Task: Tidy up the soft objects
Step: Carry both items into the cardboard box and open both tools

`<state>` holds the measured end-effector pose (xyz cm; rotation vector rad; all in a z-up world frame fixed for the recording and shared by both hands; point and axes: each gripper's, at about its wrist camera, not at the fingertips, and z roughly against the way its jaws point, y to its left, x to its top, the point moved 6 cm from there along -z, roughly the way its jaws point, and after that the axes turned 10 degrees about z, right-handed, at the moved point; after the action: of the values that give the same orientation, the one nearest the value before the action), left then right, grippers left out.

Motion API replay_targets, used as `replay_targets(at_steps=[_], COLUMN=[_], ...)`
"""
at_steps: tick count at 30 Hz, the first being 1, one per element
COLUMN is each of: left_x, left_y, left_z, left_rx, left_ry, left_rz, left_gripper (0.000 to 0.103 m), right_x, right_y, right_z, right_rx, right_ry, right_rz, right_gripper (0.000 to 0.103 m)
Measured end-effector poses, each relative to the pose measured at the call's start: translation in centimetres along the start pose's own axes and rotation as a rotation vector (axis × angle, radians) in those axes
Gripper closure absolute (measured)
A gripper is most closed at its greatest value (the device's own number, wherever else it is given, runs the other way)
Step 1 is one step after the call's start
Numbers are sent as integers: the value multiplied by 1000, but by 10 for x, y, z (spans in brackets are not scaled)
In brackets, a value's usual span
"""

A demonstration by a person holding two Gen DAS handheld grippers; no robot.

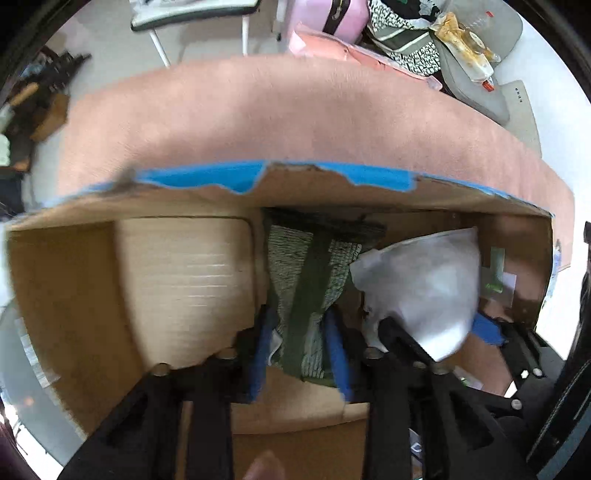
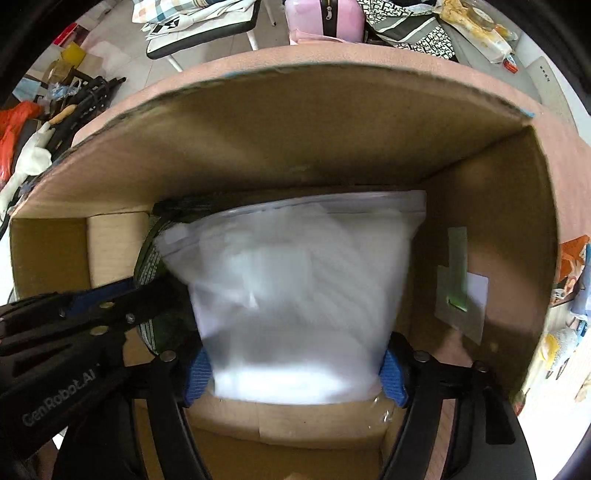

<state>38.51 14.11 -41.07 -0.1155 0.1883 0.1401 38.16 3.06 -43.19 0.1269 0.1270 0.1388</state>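
Note:
Both grippers reach into an open cardboard box (image 1: 55, 295). My left gripper (image 1: 301, 354) is shut on a green and white patterned cloth (image 1: 310, 280) that stands upright in the box's middle. My right gripper (image 2: 295, 373) is shut on a clear zip bag of white soft material (image 2: 295, 280), held upright at the box's right side. That bag (image 1: 424, 284) and the right gripper's blue pad (image 1: 487, 330) show at the right of the left wrist view. The left gripper (image 2: 110, 306) and the cloth's edge (image 2: 147, 266) show at the left of the right wrist view.
A cream folded item (image 1: 184, 284) stands in the box's left part. The box (image 2: 498, 229) sits on a pink carpet (image 1: 258, 110). Beyond it are a chair (image 2: 199, 33), a pink case (image 2: 325, 18), patterned fabrics (image 1: 402, 40) and floor clutter (image 2: 33, 125).

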Motion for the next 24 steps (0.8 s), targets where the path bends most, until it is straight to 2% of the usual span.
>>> replay_targets(at_steps=[2,3,4,5,7,9,12,24], left_x=[-4,-5,-9,-10,-19,-26,-43,-112], left_y=[3,4,7,10,16,18,24,21], left_z=[18,23,35,41,61,73,90,134], left_rx=[15,20,27,30,44,53,43,59], left_ry=[-55,-71,-102,-121,-178,-217,-258,-388], left_rz=[-2,-1,6,7,8,7,14,23], left_gripper=[65,50,27,19,8,4,4,3], right_x=[-4,-6,-8,-12,-19,-31,-45,-112], right_y=[3,5,6,6,7,8,10,22], right_z=[10,16,22,31,44,56,79,151], right_rx=[-4,0,-10,-23,-46,-62,-100,-108], right_ry=[-11,-18,-24,-41,-55,-72,-105,-251], right_rz=[8,14,20,32,45,61,83,86], right_gripper=[21,17,6,2,2,0,0,0])
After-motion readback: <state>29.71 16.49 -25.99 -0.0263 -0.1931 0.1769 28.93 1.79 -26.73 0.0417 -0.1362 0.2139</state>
